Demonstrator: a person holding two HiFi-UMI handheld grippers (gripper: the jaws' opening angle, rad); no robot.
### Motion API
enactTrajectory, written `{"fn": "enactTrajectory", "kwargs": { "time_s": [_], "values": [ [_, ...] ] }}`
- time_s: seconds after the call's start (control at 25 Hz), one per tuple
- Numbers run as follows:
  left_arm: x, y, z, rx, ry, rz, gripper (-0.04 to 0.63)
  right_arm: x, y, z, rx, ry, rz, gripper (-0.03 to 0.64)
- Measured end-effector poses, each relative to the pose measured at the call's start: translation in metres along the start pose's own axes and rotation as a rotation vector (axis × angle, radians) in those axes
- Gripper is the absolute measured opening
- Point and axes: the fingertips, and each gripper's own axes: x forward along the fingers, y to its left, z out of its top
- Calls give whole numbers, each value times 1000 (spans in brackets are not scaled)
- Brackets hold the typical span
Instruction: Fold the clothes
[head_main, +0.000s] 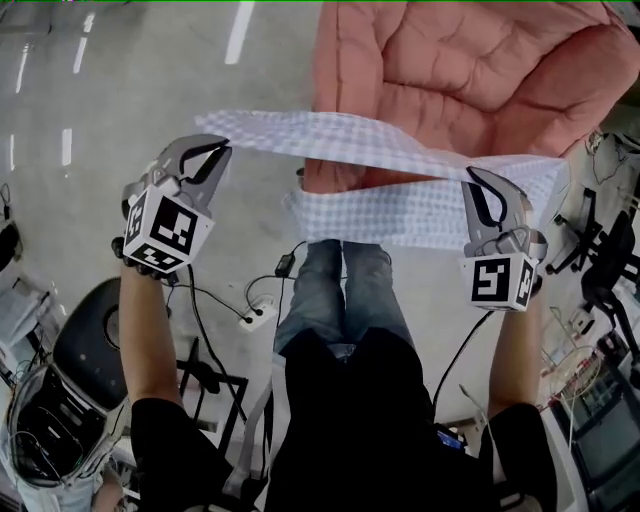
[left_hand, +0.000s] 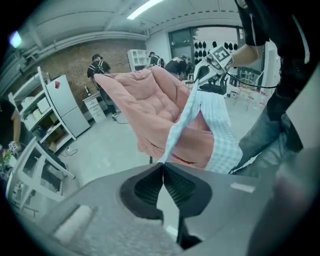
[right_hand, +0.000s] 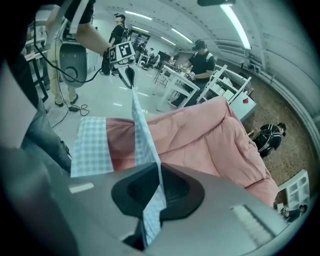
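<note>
A light blue checked cloth (head_main: 360, 140) hangs stretched in the air between my two grippers, and a lower fold sags toward my legs. My left gripper (head_main: 215, 152) is shut on its left end, and my right gripper (head_main: 482, 182) is shut on its right end. In the left gripper view the cloth (left_hand: 215, 125) runs from the closed jaws (left_hand: 161, 165) across to the other gripper. The right gripper view shows the cloth (right_hand: 90, 145) pinched between the jaws (right_hand: 157, 172), with a strip passing down through them. Behind the cloth lies a pink quilted cover (head_main: 470, 70).
On the floor by my feet lie cables and a white power strip (head_main: 255, 317). A black chair (head_main: 90, 340) stands at the left and dark chairs (head_main: 600, 250) at the right. People (right_hand: 202, 60) work at white tables beyond. A white cabinet (left_hand: 67, 107) stands by the brick wall.
</note>
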Motion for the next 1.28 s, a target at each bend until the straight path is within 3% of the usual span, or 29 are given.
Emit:
{"fn": "enactTrajectory", "kwargs": {
  "time_s": [0.28, 0.52, 0.8, 1.28],
  "values": [
    [-14, -61, -11, -98, -15, 94, 12, -47, 45, -24, -23, -33, 13, 9],
    [-21, -88, -21, -210, -22, 174, 12, -64, 69, -34, -46, -77, 28, 9],
    [-42, -112, -35, -276, -32, 256, 12, -81, 98, -33, -45, -121, 36, 8],
    [-22, -172, -90, -450, 35, 247, 12, -75, 167, -65, -51, -135, 134, 9]
  ]
}}
